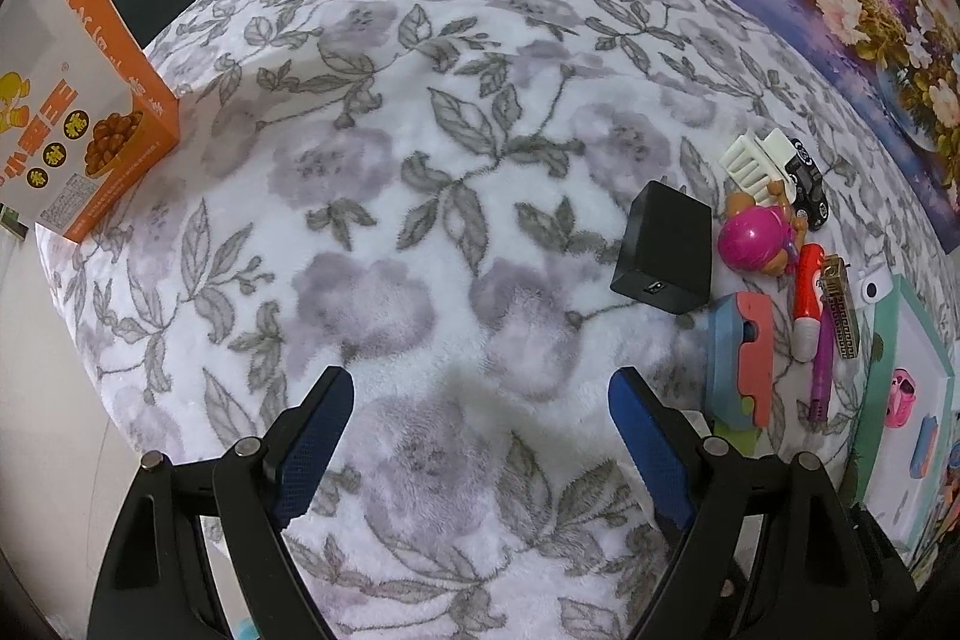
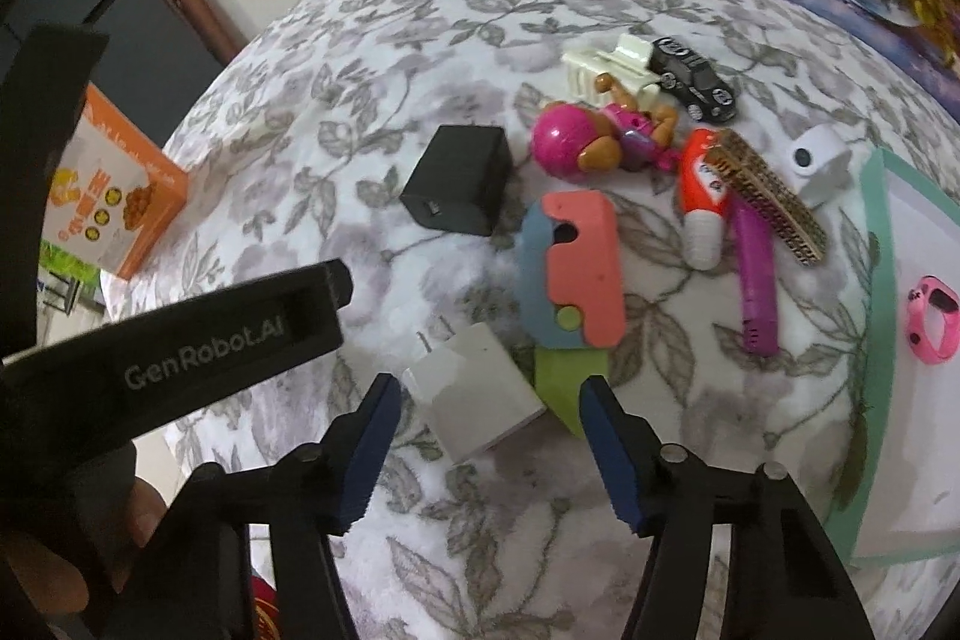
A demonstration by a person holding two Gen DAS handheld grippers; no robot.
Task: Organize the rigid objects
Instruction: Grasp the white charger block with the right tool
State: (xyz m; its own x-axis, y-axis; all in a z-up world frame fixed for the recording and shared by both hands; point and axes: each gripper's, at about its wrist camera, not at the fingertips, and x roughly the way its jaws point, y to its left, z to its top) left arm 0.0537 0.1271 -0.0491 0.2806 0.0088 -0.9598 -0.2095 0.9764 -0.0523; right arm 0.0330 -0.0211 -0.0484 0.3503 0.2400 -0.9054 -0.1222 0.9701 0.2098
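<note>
**Inspector A:** Fleecy floral cloth covers the surface; loose rigid items sit clustered at the right of both views. Where does the work stand?

**Inspector B:** The right gripper hangs over the white charger at lower centre of its view. Its jaws straddle the block, one on each side, with a visible gap to either pad, so nothing is clamped yet. I judge the straddle is set for a pinch across the flat sides.

**Inspector A:** And the destination?

**Inspector B:** Likely the teal-rimmed tray at the right edge, which already holds a pink watch. Sorted pieces appear to go there.

**Inspector A:** The other hand?

**Inspector B:** The left gripper stands spread wide over bare cloth, holding nothing, apparently kept clear of the pile.

**Inspector A:** Remaining items?

**Inspector B:** Black charger, foam toy knife, doll, toy car, all outside the tray. The knife's green tip touches the white charger, so a lift could drag it.
</note>
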